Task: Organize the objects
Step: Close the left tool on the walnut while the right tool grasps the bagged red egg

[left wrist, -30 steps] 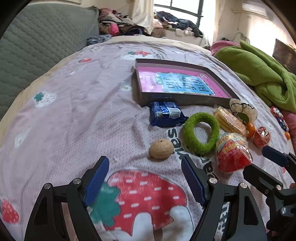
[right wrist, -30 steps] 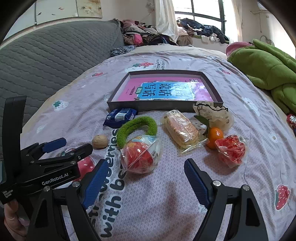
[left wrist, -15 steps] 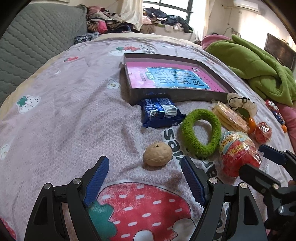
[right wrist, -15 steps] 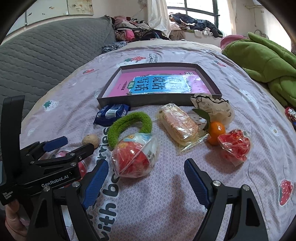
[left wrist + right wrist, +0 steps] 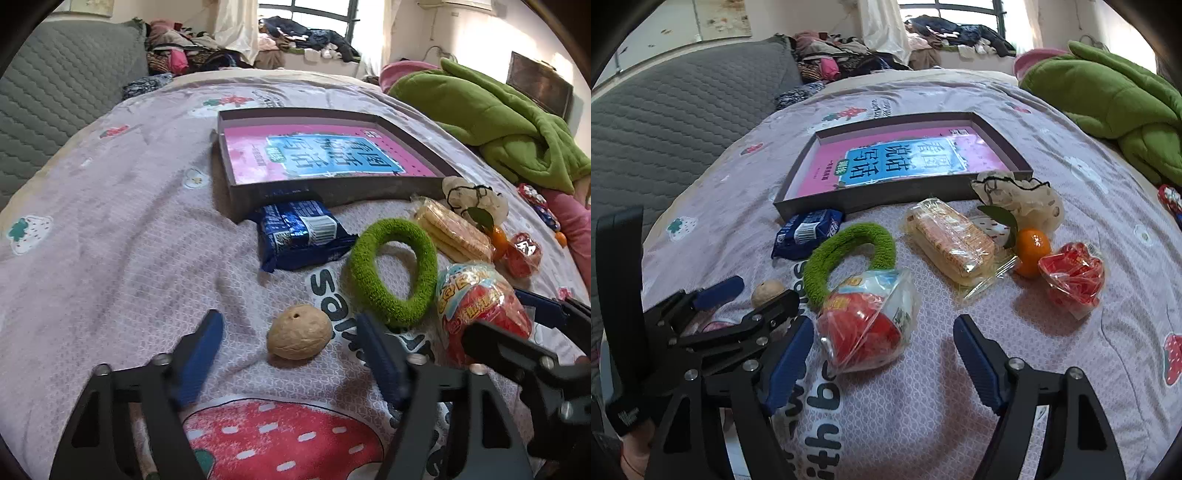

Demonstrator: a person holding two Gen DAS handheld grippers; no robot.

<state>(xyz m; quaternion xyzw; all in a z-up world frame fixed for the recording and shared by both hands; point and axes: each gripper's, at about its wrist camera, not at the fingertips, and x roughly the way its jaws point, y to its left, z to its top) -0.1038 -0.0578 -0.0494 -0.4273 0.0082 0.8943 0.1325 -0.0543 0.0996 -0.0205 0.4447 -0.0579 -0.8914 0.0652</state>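
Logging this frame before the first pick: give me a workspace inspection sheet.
Surface: bedspread with strawberry print, wrinkled.
Job's things: box holding a pink book; in front of it lie the blue packet, green ring, walnut, cracker pack, orange and two red bags.
Clutter: green blanket; clothes by the window.
Grippers: left gripper open, walnut between its jaws, untouched; right gripper open around a red bag; both have just been closing.
Cables: nothing seen.
Surroundings: grey quilted headboard, window.
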